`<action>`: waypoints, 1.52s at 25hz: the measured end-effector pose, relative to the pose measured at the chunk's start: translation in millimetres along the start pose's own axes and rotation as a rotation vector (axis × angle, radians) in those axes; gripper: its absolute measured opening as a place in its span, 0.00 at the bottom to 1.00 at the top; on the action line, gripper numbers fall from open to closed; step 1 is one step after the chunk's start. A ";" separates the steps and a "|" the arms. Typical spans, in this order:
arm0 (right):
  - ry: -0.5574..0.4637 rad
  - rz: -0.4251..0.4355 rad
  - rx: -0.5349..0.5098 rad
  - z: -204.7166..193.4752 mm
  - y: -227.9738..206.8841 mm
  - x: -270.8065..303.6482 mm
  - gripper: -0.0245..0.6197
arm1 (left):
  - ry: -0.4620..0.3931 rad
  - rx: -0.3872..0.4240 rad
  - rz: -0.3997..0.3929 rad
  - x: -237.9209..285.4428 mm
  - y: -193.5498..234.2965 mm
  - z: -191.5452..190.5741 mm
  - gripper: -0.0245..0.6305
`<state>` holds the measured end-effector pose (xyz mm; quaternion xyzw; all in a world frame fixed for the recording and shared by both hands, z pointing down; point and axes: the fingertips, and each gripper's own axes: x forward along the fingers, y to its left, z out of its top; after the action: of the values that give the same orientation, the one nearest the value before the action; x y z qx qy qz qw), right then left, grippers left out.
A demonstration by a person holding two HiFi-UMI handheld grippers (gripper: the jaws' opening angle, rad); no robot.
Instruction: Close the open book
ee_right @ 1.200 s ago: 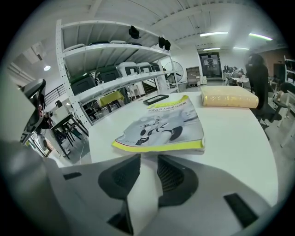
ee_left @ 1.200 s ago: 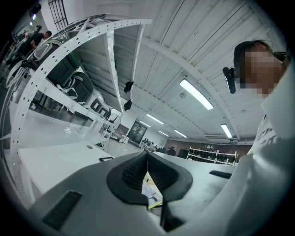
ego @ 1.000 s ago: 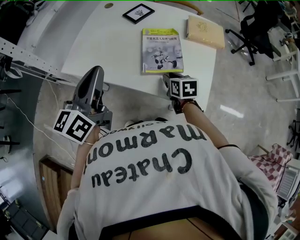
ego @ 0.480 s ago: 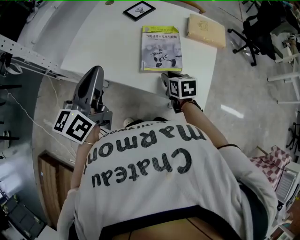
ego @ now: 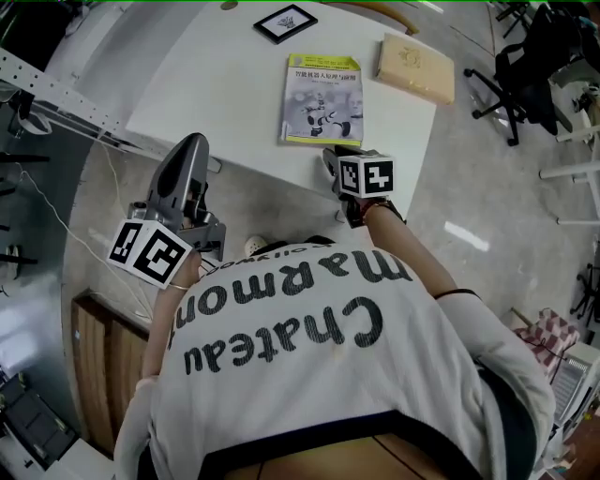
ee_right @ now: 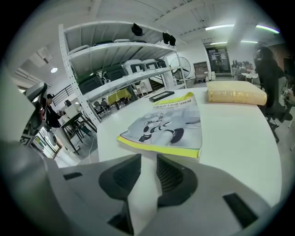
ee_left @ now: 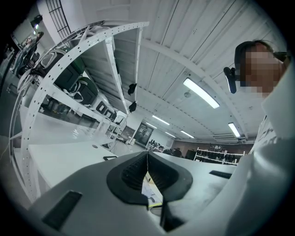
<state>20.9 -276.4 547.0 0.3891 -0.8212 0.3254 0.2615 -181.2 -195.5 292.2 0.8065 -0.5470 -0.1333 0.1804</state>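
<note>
The book [ego: 322, 98] lies closed and flat on the white table [ego: 216, 94], its yellow-green cover with a robot picture facing up. In the right gripper view the book [ee_right: 166, 129] sits just beyond the jaws. My right gripper [ego: 332, 156] hangs over the table's near edge, right in front of the book's near side and tilted down. Its jaws [ee_right: 148, 159] stand slightly apart and are closing, with nothing between them. My left gripper [ego: 191, 142] is held off the table to the left, pointing level. Its pads [ee_left: 147, 156] meet at the tip with nothing in them.
A black-framed picture [ego: 284, 22] lies at the table's far side. A tan padded block [ego: 415, 67] rests at the far right corner. White racking [ego: 56, 94] stands to the left, an office chair [ego: 534, 66] to the right, and a wooden unit [ego: 103, 366] low left.
Both grippers keep their places. Only the head view has shifted a little, so the table sits slightly differently in the picture.
</note>
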 end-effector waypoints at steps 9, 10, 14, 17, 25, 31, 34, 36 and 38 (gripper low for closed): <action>0.040 0.057 -0.051 -0.8 -1.9 -0.4 0.21 | -0.041 0.003 0.087 -17.8 -13.2 -6.5 0.07; 0.047 0.062 -0.060 -1.2 -1.8 0.2 0.21 | -0.051 0.003 0.101 -21.5 -14.4 -7.0 0.07; 0.071 0.089 -0.091 -0.8 -0.4 2.5 0.21 | -0.090 0.002 0.163 -38.7 -19.2 -8.7 0.07; 0.080 0.114 -0.097 -0.9 0.3 2.6 0.21 | -0.111 0.002 0.205 -51.5 -25.4 -14.0 0.07; 0.038 0.198 -0.086 13.7 4.4 -13.6 0.21 | -0.143 -0.003 0.306 -81.1 -45.8 -29.8 0.07; -0.072 0.254 -0.043 37.1 12.1 -37.5 0.20 | -0.157 -0.026 0.348 -107.1 -59.9 -52.1 0.07; -0.167 0.287 0.023 56.6 21.9 -54.2 0.16 | -0.200 -0.027 0.338 -117.0 -66.2 -49.0 0.07; -0.226 0.325 0.047 68.6 34.1 -67.5 0.15 | -0.207 -0.024 0.338 -121.0 -66.0 -47.1 0.07; -0.283 0.354 0.025 80.3 47.1 -81.2 0.15 | -0.189 -0.007 0.343 -121.1 -62.7 -47.3 0.07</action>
<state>14.1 -274.7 423.7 0.2838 -0.9011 0.3184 0.0778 -153.7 -54.8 309.5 0.6846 -0.6905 -0.1777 0.1511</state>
